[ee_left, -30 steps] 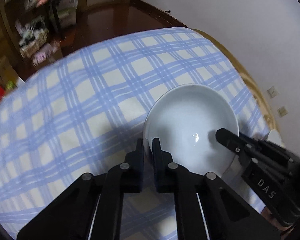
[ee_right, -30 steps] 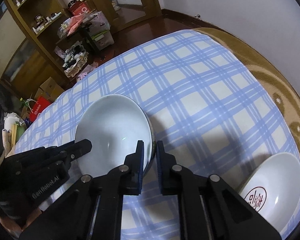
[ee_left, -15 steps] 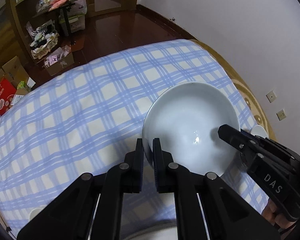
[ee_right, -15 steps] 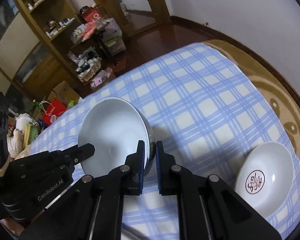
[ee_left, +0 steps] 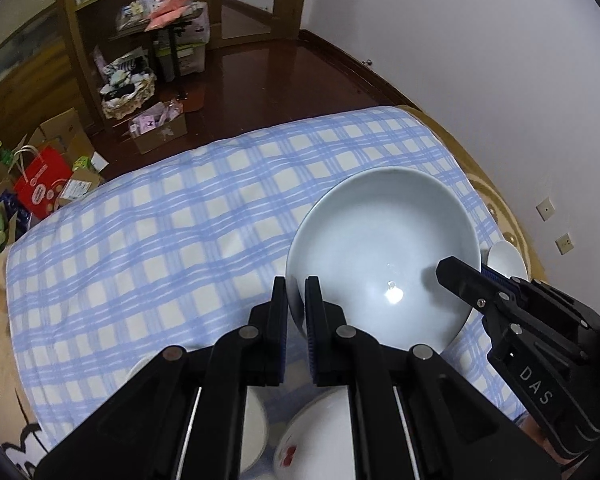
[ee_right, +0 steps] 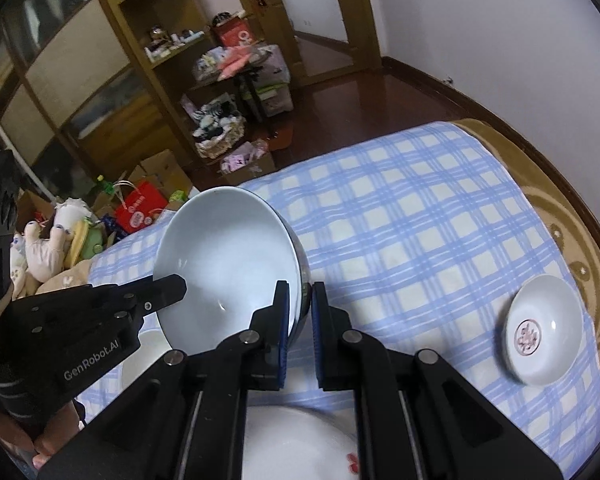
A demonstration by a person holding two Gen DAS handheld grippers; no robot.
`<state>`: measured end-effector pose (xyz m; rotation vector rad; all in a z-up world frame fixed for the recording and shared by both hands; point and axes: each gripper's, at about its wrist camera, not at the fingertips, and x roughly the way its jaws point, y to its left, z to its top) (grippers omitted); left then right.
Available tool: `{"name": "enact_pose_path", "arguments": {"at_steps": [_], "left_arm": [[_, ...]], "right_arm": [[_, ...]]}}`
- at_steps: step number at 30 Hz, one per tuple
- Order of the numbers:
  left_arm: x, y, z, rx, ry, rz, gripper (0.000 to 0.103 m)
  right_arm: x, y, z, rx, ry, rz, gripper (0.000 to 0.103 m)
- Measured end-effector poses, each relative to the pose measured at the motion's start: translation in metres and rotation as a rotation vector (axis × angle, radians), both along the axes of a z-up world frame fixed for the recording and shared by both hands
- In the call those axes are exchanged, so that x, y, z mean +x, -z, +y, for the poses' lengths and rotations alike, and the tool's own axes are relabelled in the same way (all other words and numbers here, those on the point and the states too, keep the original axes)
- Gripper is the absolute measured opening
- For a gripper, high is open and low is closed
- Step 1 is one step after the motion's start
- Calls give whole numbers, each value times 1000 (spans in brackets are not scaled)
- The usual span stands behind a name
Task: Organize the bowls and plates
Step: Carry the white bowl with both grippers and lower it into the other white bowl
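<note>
The large bowl [ee_left: 380, 248] is off the checked bench [ee_left: 160, 240], empty, carried by both tools. The left tool [ee_left: 296, 300] pinches its rim at nine o'clock, the right tool [ee_right: 300, 304] at three (each pressed tight on the wall). Left to sort, by my reading: an empty small dish [ee_right: 540, 328] at the right tool's three o'clock, and white bowls [ee_right: 296, 440] at six.

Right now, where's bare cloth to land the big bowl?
Free: the checked cloth beyond the big bowl, out to its far edge, left of the small dish. Crowded: the near edge, with white dishes under both grippers.
</note>
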<state>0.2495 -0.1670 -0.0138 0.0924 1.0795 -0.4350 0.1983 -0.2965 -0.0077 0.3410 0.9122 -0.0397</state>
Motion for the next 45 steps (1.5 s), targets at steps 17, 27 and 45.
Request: {"name": "enact_pose_path", "arguments": {"at_steps": [17,27,45], "left_arm": [[-48,-12,84,17,-72,-15,9],[-57,6,117,26,-119,6,9],[-57,51,141,35,-171,73,9]], "right_arm": [[-31,-12,81,-9,-113,-40,11],[-33,8,112,-2,-149,-16,12],[-24,45,137,-8,-185,51,11]]}}
